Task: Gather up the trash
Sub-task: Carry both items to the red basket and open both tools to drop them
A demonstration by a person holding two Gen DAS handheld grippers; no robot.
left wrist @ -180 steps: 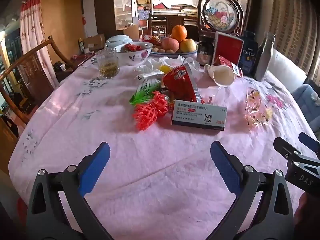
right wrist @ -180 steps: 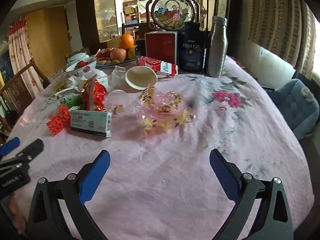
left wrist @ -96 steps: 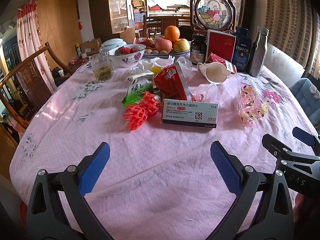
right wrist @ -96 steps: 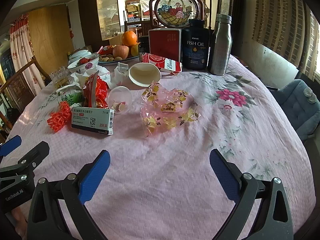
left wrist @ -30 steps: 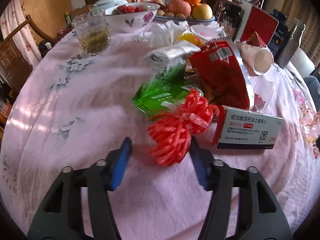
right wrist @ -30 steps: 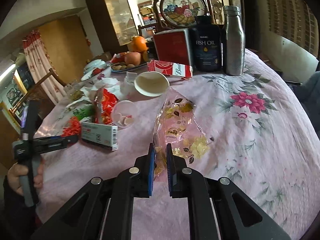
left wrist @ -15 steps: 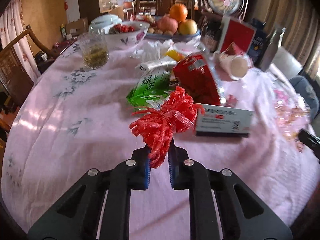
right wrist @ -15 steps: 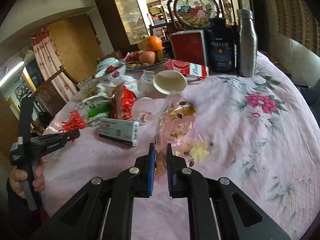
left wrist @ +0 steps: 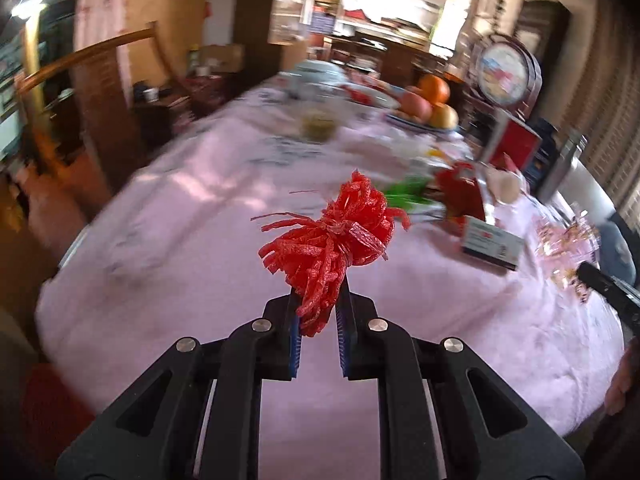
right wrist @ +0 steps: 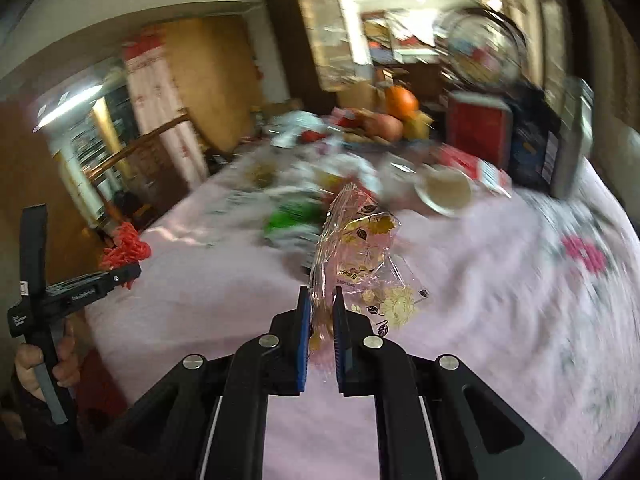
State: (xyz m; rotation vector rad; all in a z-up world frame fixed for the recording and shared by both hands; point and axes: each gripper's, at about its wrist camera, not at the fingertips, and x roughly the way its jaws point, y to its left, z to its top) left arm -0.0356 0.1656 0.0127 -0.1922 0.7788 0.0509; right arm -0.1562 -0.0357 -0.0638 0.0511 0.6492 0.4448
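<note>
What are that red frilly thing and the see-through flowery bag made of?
The red bow looks like thin plastic ribbon: shiny, textured strips, curled and tied at the middle. The bag seems to be clear cellophane or thin plastic film, glossy and crinkled, printed with gold leaves and flowers. Neither can be told for certain.

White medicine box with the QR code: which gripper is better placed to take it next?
Neither right now. Left gripper is shut on the red ribbon bow, right gripper on the clear floral plastic bag; white medicine box lies nearer the right.

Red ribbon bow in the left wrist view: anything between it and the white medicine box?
Only bare pink tablecloth between the red ribbon bow, clamped in the left gripper, and the white medicine box.
</note>
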